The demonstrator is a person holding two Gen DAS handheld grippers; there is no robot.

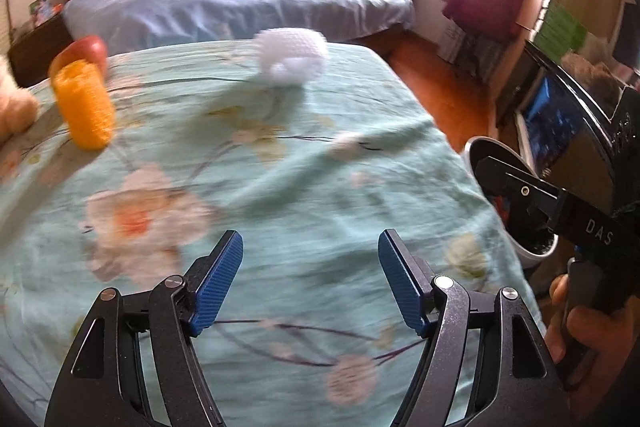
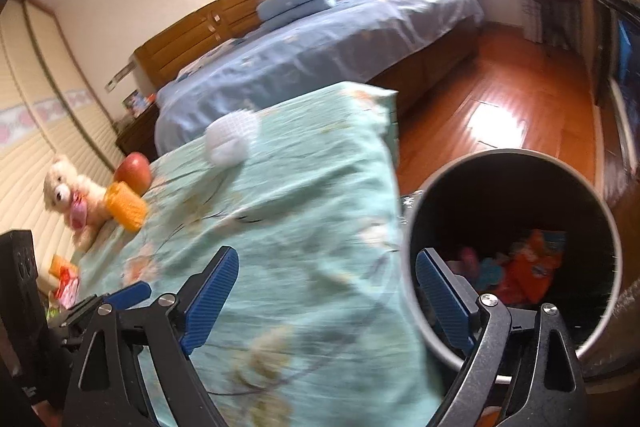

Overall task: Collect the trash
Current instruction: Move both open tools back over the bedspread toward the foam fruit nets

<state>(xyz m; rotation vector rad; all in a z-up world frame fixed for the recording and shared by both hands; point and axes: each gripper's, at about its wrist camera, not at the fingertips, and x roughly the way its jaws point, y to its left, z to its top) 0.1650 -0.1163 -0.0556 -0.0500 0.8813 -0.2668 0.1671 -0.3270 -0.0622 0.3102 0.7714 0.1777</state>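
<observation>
A teal flowered cloth (image 1: pixel 280 163) covers the surface under both grippers. My left gripper (image 1: pixel 310 239) stands open over the cloth with nothing between its blue pads. My right gripper (image 2: pixel 327 255) is open too and holds nothing; one finger hangs over the cloth's edge, the other over the round bin (image 2: pixel 516 151). Orange and pink wrappers (image 2: pixel 536 267) lie in the bin. On the cloth sit a white foam net (image 1: pixel 292 57) (image 2: pixel 232 139), an orange foam net (image 1: pixel 84 103) (image 2: pixel 126 207) and a red apple (image 1: pixel 90 49) (image 2: pixel 134 169). More wrappers (image 2: pixel 64 279) lie at the left edge.
A white plush dog (image 2: pixel 68 195) lies beside the orange net. Beyond the cloth is a bed with blue bedding (image 1: pixel 240 3). The bin (image 1: pixel 472 147) stands on a wooden floor (image 2: pixel 500 87) right of the cloth. A hand (image 1: pixel 572 323) grips the right tool's handle.
</observation>
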